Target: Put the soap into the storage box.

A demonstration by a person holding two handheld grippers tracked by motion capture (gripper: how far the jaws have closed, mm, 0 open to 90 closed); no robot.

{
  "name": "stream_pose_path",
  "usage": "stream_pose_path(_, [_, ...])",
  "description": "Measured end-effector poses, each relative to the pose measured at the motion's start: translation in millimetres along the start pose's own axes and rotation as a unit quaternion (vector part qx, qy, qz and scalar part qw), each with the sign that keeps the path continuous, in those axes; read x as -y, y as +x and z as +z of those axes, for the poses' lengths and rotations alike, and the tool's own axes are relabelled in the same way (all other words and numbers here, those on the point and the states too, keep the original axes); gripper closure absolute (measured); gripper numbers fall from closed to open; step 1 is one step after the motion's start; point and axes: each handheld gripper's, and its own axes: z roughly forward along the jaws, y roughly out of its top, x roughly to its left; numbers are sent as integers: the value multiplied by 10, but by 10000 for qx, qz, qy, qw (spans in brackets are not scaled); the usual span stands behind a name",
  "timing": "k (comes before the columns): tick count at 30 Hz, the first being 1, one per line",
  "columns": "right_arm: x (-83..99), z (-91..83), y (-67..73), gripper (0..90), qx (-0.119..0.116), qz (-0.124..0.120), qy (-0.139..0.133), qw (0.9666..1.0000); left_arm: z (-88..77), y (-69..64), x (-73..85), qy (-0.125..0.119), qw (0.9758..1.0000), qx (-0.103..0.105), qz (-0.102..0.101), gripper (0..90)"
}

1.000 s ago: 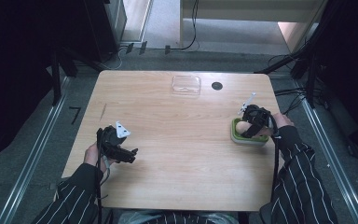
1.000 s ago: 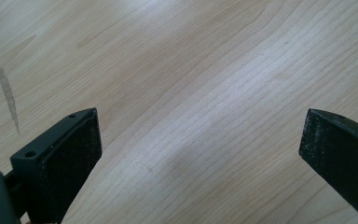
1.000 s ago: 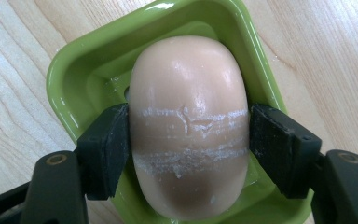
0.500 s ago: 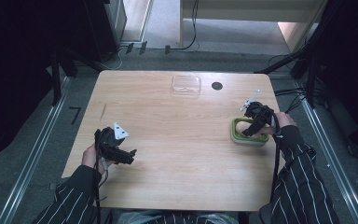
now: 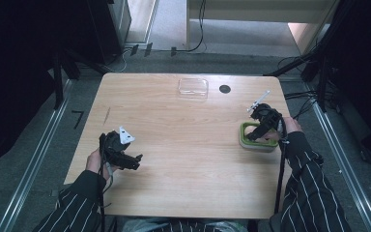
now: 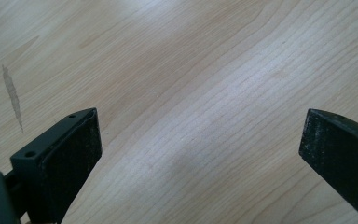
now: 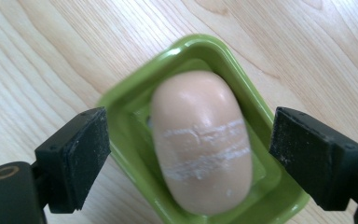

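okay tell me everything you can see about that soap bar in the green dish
The soap bar is a smooth, rounded oval in a pale peach colour, slightly glossy, with whitish scuffed bands running across its middle. It lies flat in the green dish, a rounded-rectangle tray that looks like plastic, near the table's right edge. The right gripper hovers over it with a jaw on each side, both clear of the bar; they have just been opening. Nothing but the dish touches the soap.

Dark pinstriped sleeves [image 5: 314,193], seemingly black.
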Motion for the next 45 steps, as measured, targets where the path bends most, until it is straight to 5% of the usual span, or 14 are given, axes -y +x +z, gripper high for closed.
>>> stream_pose_path(19, [-72, -42, 389, 70, -58, 142, 9, 9999, 21, -34, -51, -23, 10000, 52, 55, 0])
stream_pose_path(35, [-57, -113, 694, 70, 201, 405, -112, 9989, 26, -37, -61, -29, 9999, 70, 71, 0])
stream_pose_path(45, [24, -120, 911, 71, 256, 203, -95, 9994, 24, -42, -68, -44, 9999, 71, 85, 0])
